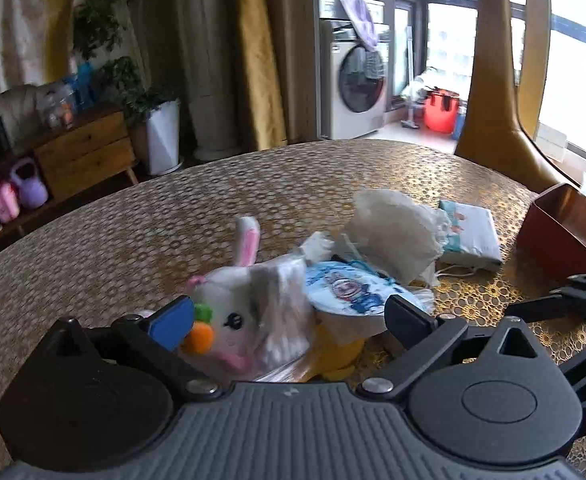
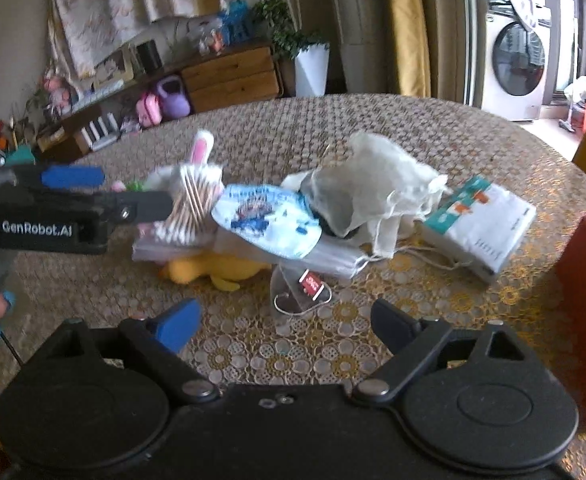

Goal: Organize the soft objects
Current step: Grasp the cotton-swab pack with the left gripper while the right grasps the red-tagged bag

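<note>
The left gripper (image 1: 289,320) stands wide around the bag of cotton swabs (image 2: 191,204) atop the plush rabbit (image 1: 233,316) on the table (image 1: 133,220); close on the bag alone; the right gripper (image 2: 285,322) waits open, empty

Washing machine (image 1: 357,80) (door shut), red bucket (image 1: 441,110)

Both grippers are black plastic with silver pivot screws; each pairs one blue-padded finger with a black one. The left gripper (image 2: 131,190) bears white "GenRobot.AI" lettering.
</note>
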A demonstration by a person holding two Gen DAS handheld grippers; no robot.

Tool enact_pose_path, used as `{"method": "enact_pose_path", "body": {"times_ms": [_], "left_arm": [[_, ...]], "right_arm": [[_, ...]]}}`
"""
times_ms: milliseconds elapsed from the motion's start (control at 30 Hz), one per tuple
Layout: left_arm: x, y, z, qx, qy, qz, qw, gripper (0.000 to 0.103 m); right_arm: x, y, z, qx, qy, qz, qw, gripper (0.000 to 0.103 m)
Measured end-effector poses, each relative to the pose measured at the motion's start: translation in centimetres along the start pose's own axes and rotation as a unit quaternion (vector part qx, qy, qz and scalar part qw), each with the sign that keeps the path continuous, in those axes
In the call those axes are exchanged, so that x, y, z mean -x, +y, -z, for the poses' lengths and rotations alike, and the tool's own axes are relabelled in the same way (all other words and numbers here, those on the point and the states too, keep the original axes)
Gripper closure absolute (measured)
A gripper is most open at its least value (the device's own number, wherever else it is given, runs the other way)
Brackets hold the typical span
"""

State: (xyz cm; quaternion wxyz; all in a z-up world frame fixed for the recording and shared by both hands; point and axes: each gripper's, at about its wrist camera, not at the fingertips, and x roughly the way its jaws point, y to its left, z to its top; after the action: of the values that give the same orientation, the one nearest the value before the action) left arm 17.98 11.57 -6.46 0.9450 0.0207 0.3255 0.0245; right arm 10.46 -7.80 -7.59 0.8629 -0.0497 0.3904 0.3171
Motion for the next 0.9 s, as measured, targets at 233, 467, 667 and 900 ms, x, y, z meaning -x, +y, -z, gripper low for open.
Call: {"method": "enact_pose_path", "body": {"times_ms": [233, 467, 667, 900], "left_arm": [[-1.9, -0.1, -0.6, -0.01, -0.006, 0.005, 0.9999, 0.001], [-3.7, -0.1, -0.8, -0.027, -0.015, -0.016, 0.9994, 0.001], [-5.0, -0.6, -0.4, -0.049, -0.017, -0.032, 0.9981, 0.006], [-5.6, -1.0, 0.0, -0.069, -0.024, -0.053, 0.9959, 0.039]], "right_arm": [[-3.0, -0.2, 0.2, 0.009, 0.024, 0.001, 1.0, 0.018], [-5.3, -0.1, -0.5, 0.018, 0.031, 0.005, 0.999, 0.026], [-6.6, -0.2, -0.8, 0.023, 0.033, 0.01, 0.999, 0.032], [-7.1, -0.2, -0.7, 0.024, 0.035, 0.018, 0.999, 0.042]]}}
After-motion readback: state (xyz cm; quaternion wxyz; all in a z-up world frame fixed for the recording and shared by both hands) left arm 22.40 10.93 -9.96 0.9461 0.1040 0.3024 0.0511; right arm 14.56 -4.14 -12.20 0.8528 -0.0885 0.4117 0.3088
